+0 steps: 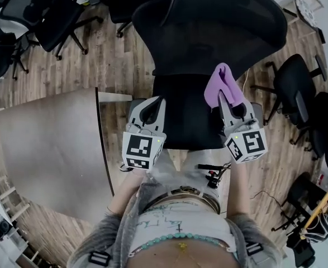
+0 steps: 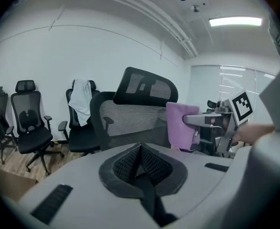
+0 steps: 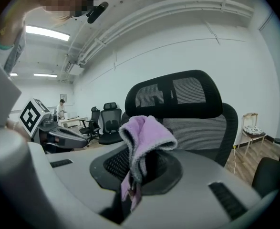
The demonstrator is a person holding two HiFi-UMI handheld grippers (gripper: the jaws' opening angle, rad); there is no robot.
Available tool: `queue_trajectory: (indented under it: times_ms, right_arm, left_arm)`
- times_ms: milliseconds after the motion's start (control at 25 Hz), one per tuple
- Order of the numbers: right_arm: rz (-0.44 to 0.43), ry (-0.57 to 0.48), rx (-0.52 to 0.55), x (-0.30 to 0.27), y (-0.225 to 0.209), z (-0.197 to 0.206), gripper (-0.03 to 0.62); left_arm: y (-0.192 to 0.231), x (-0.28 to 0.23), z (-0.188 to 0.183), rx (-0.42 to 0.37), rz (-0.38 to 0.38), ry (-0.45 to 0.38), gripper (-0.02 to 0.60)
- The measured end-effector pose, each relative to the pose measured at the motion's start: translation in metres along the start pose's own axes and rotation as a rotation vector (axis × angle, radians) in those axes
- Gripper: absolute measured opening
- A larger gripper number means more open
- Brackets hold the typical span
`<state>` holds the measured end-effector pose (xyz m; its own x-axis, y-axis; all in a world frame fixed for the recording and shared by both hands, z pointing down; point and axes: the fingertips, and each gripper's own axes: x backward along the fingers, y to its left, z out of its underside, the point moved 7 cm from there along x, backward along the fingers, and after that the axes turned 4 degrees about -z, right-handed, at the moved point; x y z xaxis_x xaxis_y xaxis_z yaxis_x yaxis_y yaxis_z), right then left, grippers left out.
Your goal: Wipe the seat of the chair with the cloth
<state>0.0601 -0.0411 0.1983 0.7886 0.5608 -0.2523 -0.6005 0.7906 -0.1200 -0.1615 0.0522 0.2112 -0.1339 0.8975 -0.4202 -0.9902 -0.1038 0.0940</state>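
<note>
A black mesh office chair (image 1: 219,21) stands in front of me, its dark seat (image 1: 183,121) between my two grippers. My right gripper (image 1: 231,109) hangs over the seat's right side, shut on a purple cloth (image 1: 222,85) that bunches up above its jaws. The cloth (image 3: 147,132) droops over the right gripper (image 3: 132,178) in the right gripper view, with the chair back (image 3: 197,123) behind it. My left gripper (image 1: 151,111) is above the seat's left edge, shut and holding nothing. From the left gripper (image 2: 140,149) I see the cloth (image 2: 180,125) and the chair's backrest (image 2: 130,116).
A grey table (image 1: 46,149) lies close on my left. More black office chairs stand at the back left (image 1: 46,15) and on the right (image 1: 298,88). A white garment (image 2: 80,101) hangs on one chair. Cables (image 1: 214,175) lie on the wood floor under the seat's front.
</note>
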Motion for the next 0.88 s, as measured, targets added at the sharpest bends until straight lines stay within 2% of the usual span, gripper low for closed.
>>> queue_trajectory:
  times_ms: [400,680,880]
  right_arm:
    - [-0.055,0.087,0.022,-0.044,-0.013,0.041,0.048]
    - [-0.101,0.133,0.054,-0.063,-0.03,0.087,0.048]
    - [-0.123,0.171,0.064,-0.083,-0.03,0.13,0.048]
  left_arm:
    - [0.029,-0.034,0.037,0.016,-0.03,0.041,0.004]
    - [0.035,-0.05,0.079,0.038,-0.078,0.084,0.003]
    - [0.055,-0.056,0.112,0.051,-0.118,0.108,0.003]
